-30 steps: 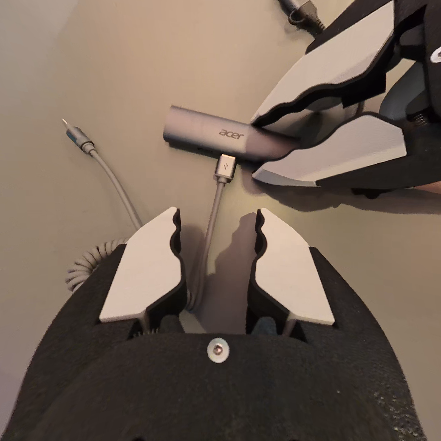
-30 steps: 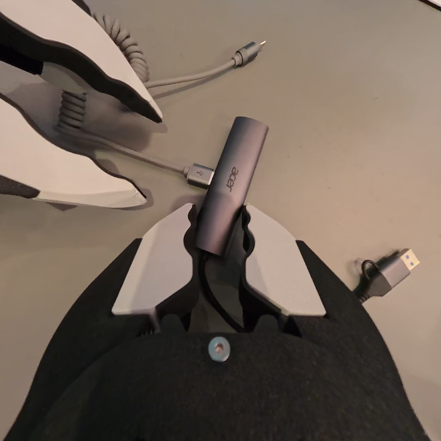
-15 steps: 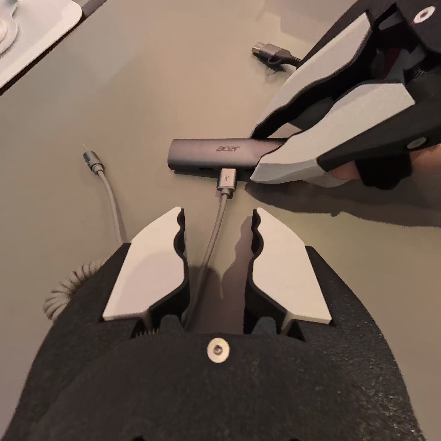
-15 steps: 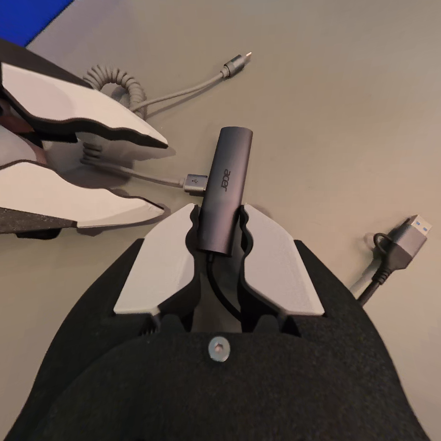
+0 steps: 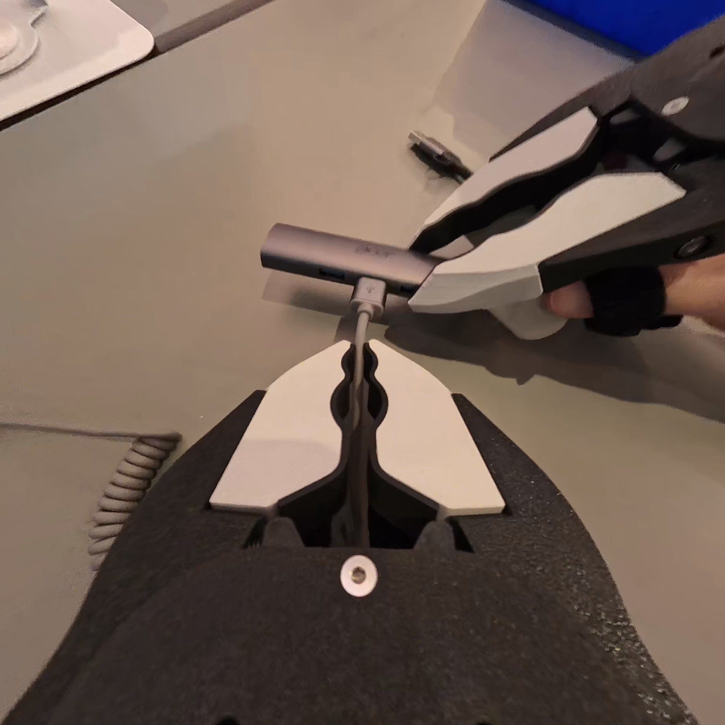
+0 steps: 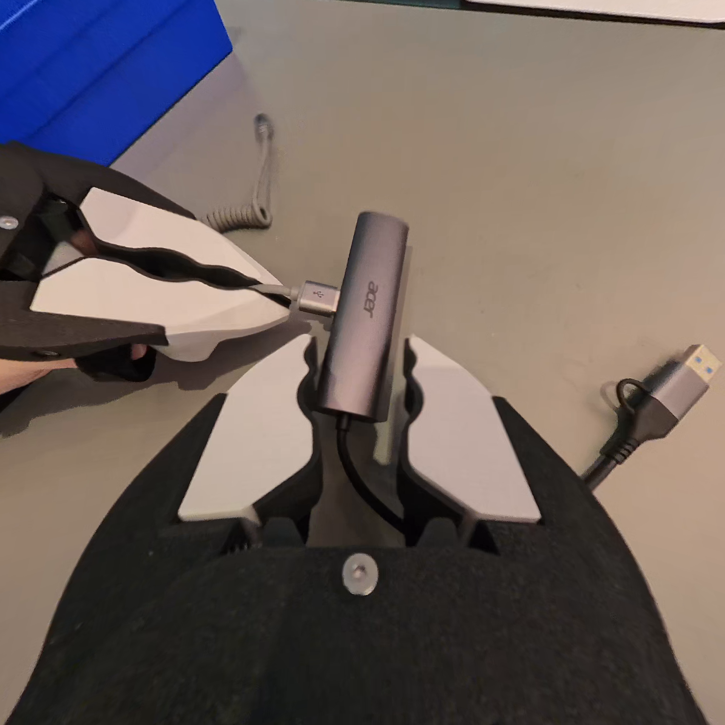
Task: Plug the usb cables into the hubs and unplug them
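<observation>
the left tool is pinched closed on the thin grey usb cable just behind its silver plug; the plug sits in a side port of the slim dark grey metal hub; the right tool clamps the hub's cabled end, holding it raised off the grey desk; the hub's own black lead runs back between the fingers; its grey usb connector lies on the desk to the right; the cable's coiled stretch rests on the desk at left.
</observation>
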Tool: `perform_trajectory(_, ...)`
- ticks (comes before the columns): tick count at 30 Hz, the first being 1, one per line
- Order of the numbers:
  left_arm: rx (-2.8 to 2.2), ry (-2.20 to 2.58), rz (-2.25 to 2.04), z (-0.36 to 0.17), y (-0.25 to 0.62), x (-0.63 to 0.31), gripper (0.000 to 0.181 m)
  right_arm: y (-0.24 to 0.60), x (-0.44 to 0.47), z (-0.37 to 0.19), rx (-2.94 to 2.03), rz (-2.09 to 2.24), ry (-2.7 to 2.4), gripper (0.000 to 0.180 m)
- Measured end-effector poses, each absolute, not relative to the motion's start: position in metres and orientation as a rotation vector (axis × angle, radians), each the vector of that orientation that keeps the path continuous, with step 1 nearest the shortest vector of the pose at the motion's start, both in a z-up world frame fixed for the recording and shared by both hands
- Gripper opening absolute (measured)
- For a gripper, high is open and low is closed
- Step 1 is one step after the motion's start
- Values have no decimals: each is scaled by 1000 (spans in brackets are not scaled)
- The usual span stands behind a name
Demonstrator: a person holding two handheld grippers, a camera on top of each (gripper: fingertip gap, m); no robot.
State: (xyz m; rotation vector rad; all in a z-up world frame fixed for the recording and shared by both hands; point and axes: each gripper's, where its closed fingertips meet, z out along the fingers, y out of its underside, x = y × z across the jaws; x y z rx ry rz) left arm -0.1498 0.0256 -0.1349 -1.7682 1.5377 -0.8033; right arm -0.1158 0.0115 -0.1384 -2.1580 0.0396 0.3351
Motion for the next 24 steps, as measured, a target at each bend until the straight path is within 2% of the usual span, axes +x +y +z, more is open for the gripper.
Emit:
perform_trajectory(1,-1782,1515,-814,-133,26,-149,3,11,-114,-139,-2145,325,52,49)
perform_trajectory(3,-1809,1484,-842,-131,25,-148,3,10,-110,-136,-2106,315,81,55)
perform_trajectory(12,-1889,1395,-926,-128,26,-147,3,-1,-106,-127,-2034,287,173,57)
perform_trajectory(20,-1859,1377,-919,-107,31,-139,3,-18,-118,-72,-1859,453,158,46)
perform_trajectory(24,-1846,1361,-919,-98,36,-134,3,-32,-144,-53,-1787,643,74,35)
